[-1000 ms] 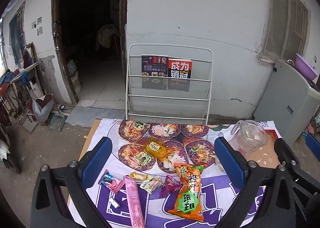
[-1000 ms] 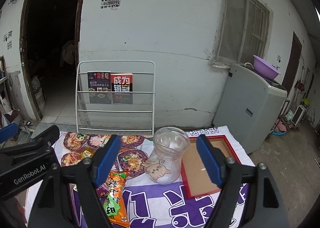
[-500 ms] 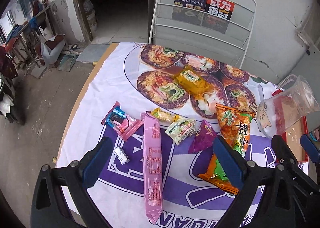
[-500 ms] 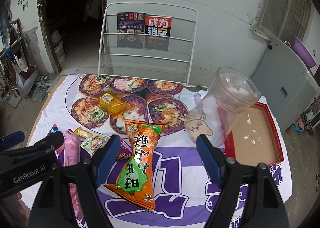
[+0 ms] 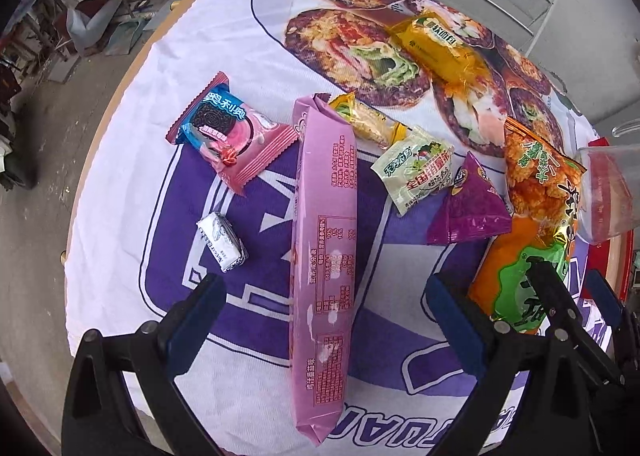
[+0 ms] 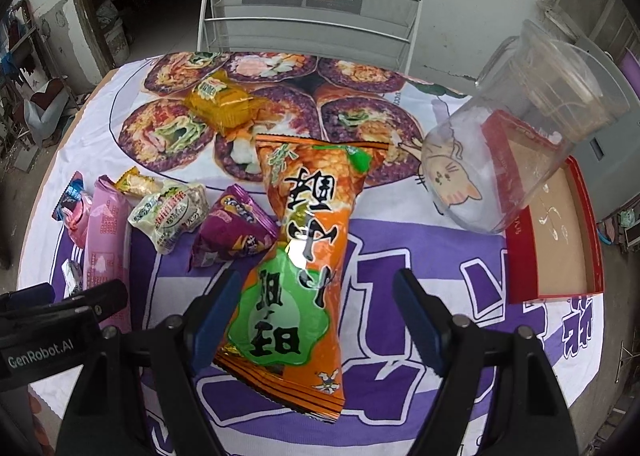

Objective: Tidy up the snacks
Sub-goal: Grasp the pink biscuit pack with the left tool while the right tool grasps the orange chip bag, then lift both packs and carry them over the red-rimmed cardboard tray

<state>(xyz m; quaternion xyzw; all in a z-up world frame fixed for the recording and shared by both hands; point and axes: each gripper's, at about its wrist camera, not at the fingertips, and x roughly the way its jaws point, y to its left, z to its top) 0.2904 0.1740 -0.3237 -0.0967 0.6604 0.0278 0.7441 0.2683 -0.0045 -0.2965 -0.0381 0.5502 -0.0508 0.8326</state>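
Note:
Several snacks lie on a printed cloth. A long pink packet (image 5: 323, 256) lies between the open fingers of my left gripper (image 5: 320, 292), which hovers above it. A pink Oreo pack (image 5: 230, 136), a small silver candy (image 5: 221, 242), a green-white pack (image 5: 416, 172), a purple pack (image 5: 468, 208) and a yellow bread pack (image 5: 440, 48) lie around it. My right gripper (image 6: 316, 292) is open over a big orange-green chip bag (image 6: 304, 256). A clear plastic jar (image 6: 516, 128) stands at the right.
A red-rimmed shallow box (image 6: 560, 240) lies at the right table edge behind the jar. A white wire rack (image 6: 312, 0) with two books stands behind the table against the wall. The table's left edge (image 5: 120, 88) drops to a concrete floor.
Both grippers have tilted down and moved closer to the table. The snacks now fill the views; the left one is over the pink packet, the right over the orange bag.

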